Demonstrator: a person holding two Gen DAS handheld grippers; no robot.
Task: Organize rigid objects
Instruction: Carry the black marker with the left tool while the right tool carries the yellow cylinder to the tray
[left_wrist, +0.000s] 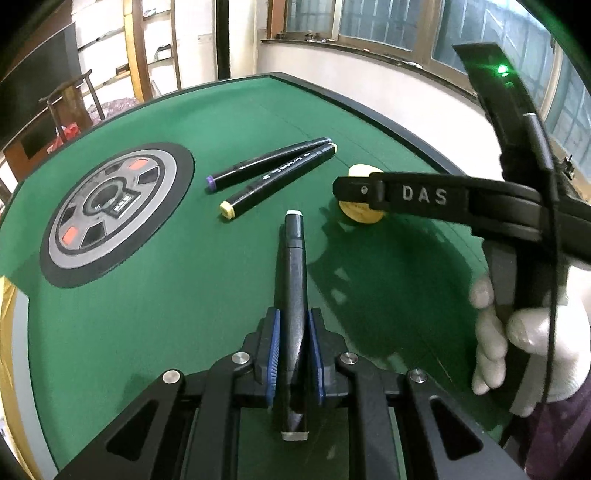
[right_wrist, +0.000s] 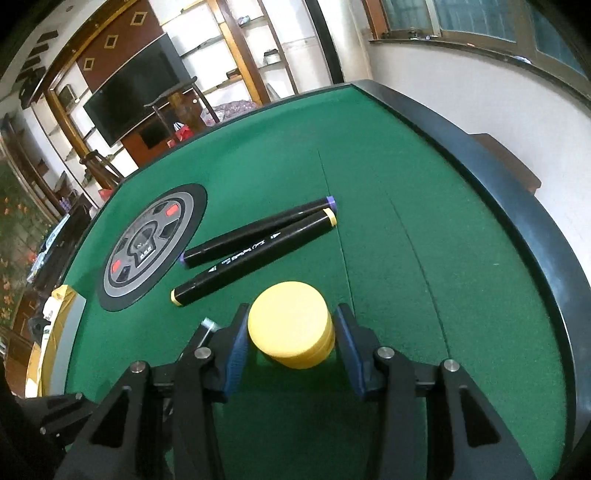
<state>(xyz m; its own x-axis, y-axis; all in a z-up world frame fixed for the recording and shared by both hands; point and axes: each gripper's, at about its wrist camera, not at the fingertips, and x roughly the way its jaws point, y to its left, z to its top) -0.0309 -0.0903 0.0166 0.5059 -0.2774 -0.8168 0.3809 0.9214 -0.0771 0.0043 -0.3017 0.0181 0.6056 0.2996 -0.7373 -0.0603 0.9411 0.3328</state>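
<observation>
My left gripper (left_wrist: 293, 325) is shut on a black marker with white end caps (left_wrist: 293, 266), which points away over the green felt. Two more black markers lie side by side farther off: one with purple caps (left_wrist: 266, 164) (right_wrist: 258, 230) and one with yellow caps (left_wrist: 277, 181) (right_wrist: 255, 258). My right gripper (right_wrist: 291, 325) is open, its blue pads on either side of a yellow round puck (right_wrist: 290, 328) (left_wrist: 360, 214) that stands on the felt. The right pad looks apart from it; the left one is close. The right gripper's body shows in the left wrist view (left_wrist: 443, 195).
A round grey and black dial panel (left_wrist: 114, 210) (right_wrist: 151, 243) is set in the felt at the left. The table's black raised rim (right_wrist: 517, 221) curves along the right and far side. A white-gloved hand (left_wrist: 524, 332) holds the right gripper's handle.
</observation>
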